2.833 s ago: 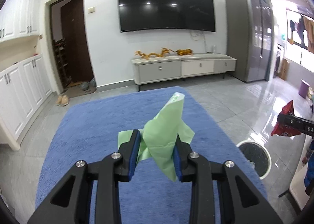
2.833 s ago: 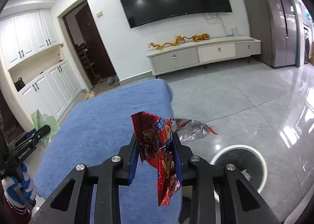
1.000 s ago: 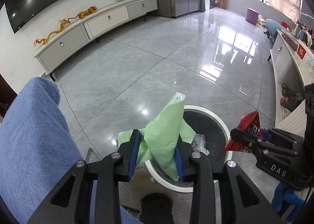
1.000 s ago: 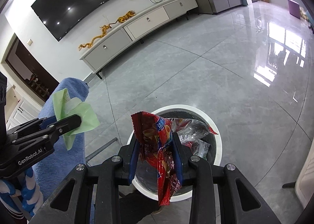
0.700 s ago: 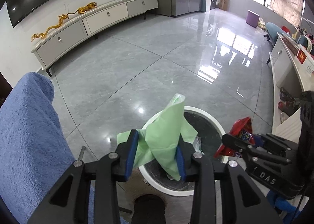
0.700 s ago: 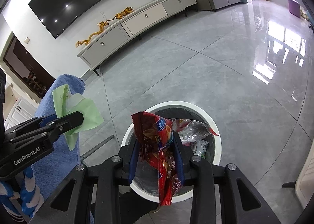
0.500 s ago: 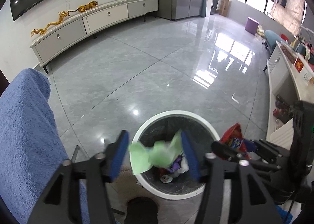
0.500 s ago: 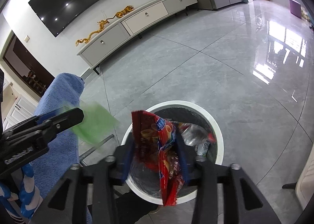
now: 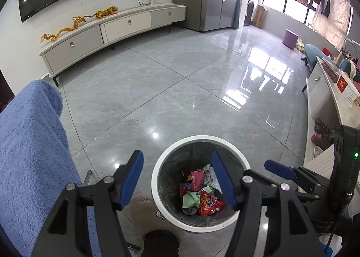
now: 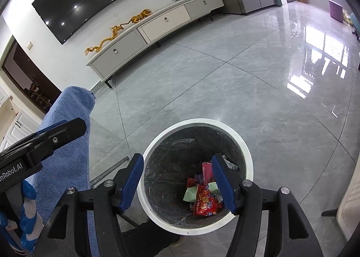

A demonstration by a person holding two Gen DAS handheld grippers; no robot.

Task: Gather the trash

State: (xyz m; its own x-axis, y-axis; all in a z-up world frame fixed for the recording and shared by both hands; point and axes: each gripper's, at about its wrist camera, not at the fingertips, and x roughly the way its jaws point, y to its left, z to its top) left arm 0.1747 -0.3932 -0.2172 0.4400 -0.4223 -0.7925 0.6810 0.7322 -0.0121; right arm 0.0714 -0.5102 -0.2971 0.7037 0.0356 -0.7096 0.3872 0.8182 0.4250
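Grey tile floor (image 9: 180, 90); white bin (image 9: 157, 191) w/ wrappers.

crumpled red wrapper (image 9: 208, 203) and green wrapper (image 9: 190, 198) lie inside white bin (image 9: 157, 194).

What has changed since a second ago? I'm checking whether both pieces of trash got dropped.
Both were let go. The left gripper has just opened its jaws, and the green wrapper fell into the bin. The right gripper has also just opened, and the red snack bag now lies inside too. Nothing is between either pair of jaws. The bin and the blue cloth stayed put.
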